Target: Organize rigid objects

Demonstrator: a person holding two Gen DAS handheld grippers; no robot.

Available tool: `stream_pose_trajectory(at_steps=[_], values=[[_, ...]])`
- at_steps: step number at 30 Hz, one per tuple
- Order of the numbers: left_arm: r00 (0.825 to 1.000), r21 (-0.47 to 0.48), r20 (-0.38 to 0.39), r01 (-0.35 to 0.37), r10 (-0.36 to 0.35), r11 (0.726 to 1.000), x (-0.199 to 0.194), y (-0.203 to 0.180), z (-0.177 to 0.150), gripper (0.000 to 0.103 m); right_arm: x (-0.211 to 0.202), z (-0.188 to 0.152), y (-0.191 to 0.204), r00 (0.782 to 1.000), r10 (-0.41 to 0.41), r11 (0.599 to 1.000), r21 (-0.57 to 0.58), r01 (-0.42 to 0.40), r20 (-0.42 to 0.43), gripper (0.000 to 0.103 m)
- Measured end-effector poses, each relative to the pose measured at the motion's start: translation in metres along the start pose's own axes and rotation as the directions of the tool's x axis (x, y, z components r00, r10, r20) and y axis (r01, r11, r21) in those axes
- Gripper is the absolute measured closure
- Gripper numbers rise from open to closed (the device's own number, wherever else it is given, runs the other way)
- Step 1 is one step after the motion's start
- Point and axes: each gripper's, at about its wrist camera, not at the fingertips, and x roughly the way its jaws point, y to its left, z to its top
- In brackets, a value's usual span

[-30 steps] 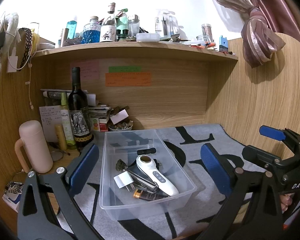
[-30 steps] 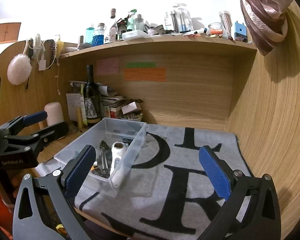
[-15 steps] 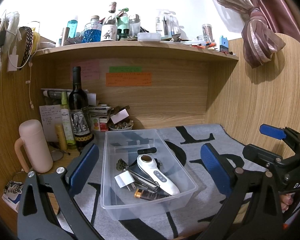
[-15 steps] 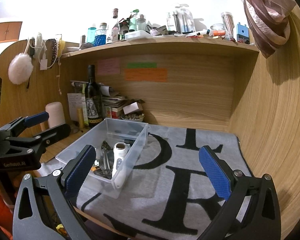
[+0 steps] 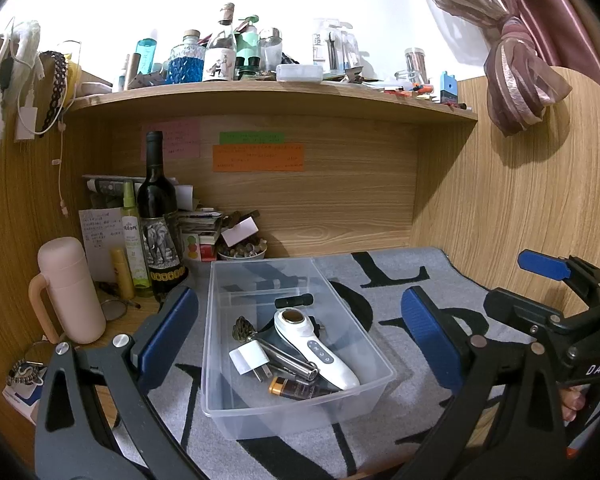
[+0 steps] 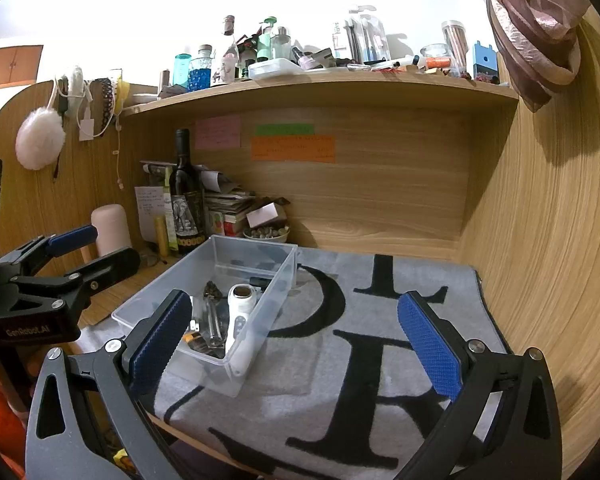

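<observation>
A clear plastic bin (image 5: 380,376) (image 6: 284,268) sits on a grey mat with black letters (image 5: 412,280) (image 6: 360,364). Inside lie a white handheld device (image 5: 316,350) (image 6: 240,316), a white plug adapter (image 5: 250,360), a battery (image 5: 296,389), a metal tool (image 5: 288,360) and a small black cylinder (image 5: 294,301). My left gripper (image 5: 300,336) hangs open above the bin's near side, nothing between its fingers. My right gripper (image 6: 296,344) is open too, over the mat to the right of the bin, also seen from the left wrist (image 5: 548,280).
At the back left stand a dark wine bottle (image 5: 158,216), a green spray bottle (image 5: 132,240), a pink mug (image 5: 70,288) and a bowl of small stones (image 5: 242,250). A cluttered shelf (image 5: 260,96) runs overhead. Wooden walls close the back and right side.
Both views have shifted slightly; the bin looks a little nearer in the right wrist view. Both grippers stay open, and the bin's contents have not moved.
</observation>
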Motion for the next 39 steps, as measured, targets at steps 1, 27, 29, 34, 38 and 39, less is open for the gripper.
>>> stream_pose_trajectory(at_steps=[1, 27, 29, 34, 38, 39], values=[[1.0, 0.0, -0.002, 0.0, 0.0, 1.0, 0.0, 0.0, -0.001, 0.0, 0.0, 0.0, 0.0, 1.0, 0.001, 1.0, 0.0, -0.001, 0.0, 0.0], [1.0, -0.007, -0.005, -0.004, 0.004, 1.0, 0.002, 0.004, -0.005, 0.0, 0.0, 0.0, 0.008, 1.0, -0.02, 1.0, 0.013, 0.02, -0.005, 0.0], [1.0, -0.006, -0.006, -0.003, 0.003, 1.0, 0.001, 0.003, -0.005, 0.0, 0.0, 0.0, 0.009, 1.0, -0.021, 1.0, 0.014, 0.021, -0.005, 0.0], [1.0, -0.006, -0.008, -0.005, 0.005, 1.0, 0.001, 0.004, -0.005, 0.0, 0.0, 0.001, 0.013, 1.0, -0.023, 1.0, 0.016, 0.023, -0.005, 0.0], [1.0, -0.004, -0.005, -0.01, 0.01, 1.0, 0.003, 0.004, -0.004, 0.0, 0.001, 0.0, 0.013, 1.0, -0.024, 1.0, 0.017, 0.024, -0.005, 0.0], [1.0, -0.003, -0.005, -0.011, 0.011, 1.0, 0.004, 0.003, -0.004, 0.0, 0.001, 0.0, 0.014, 1.0, -0.026, 1.0, 0.017, 0.026, -0.005, 0.0]])
